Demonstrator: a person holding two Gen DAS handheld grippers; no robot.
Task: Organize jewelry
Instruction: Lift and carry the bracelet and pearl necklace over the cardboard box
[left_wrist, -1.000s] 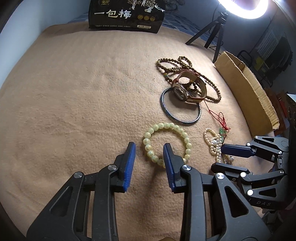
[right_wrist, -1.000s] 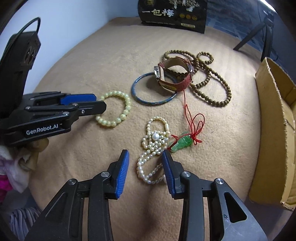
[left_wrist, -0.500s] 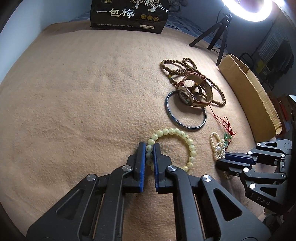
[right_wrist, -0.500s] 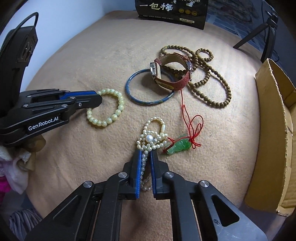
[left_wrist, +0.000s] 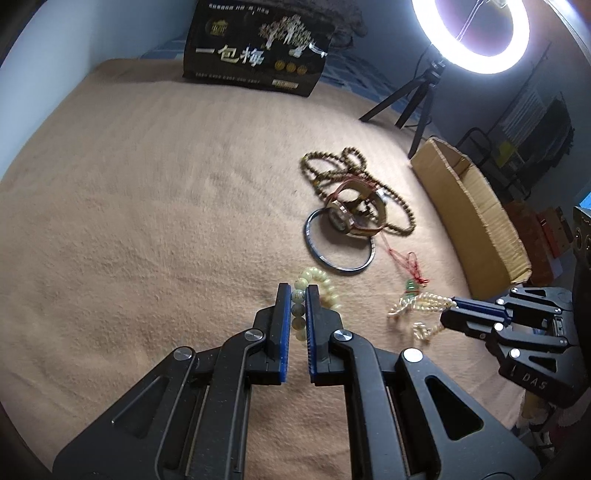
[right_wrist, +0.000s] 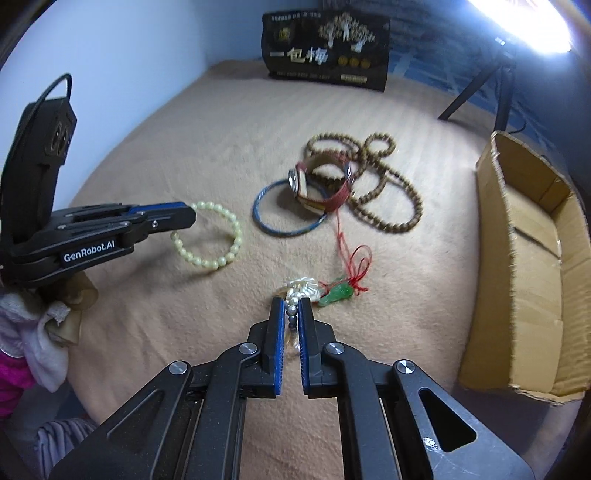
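Note:
My left gripper (left_wrist: 297, 291) is shut on a pale green bead bracelet (left_wrist: 325, 286) and holds it just above the tan blanket; it also shows in the right wrist view (right_wrist: 221, 236). My right gripper (right_wrist: 291, 304) is shut on a white pearl strand (right_wrist: 301, 286), lifted off the blanket; the strand also shows in the left wrist view (left_wrist: 421, 306). A green pendant on red cord (right_wrist: 338, 291) hangs beside the pearls. A blue bangle (right_wrist: 288, 210), a red-strap watch (right_wrist: 321, 186) and a brown bead necklace (right_wrist: 384, 184) lie further back.
An open cardboard box (right_wrist: 532, 266) stands at the right edge of the blanket (left_wrist: 147, 221). A black printed box (left_wrist: 258, 55) stands at the back. A ring light on a tripod (left_wrist: 469, 33) is at the back right. Cloth (right_wrist: 33, 332) lies at the left edge.
Both grippers closed on their pieces, then lifted: the left with the green bracelet, the right with the pearl strand. The pearls and pendant bunched up off the blanket.

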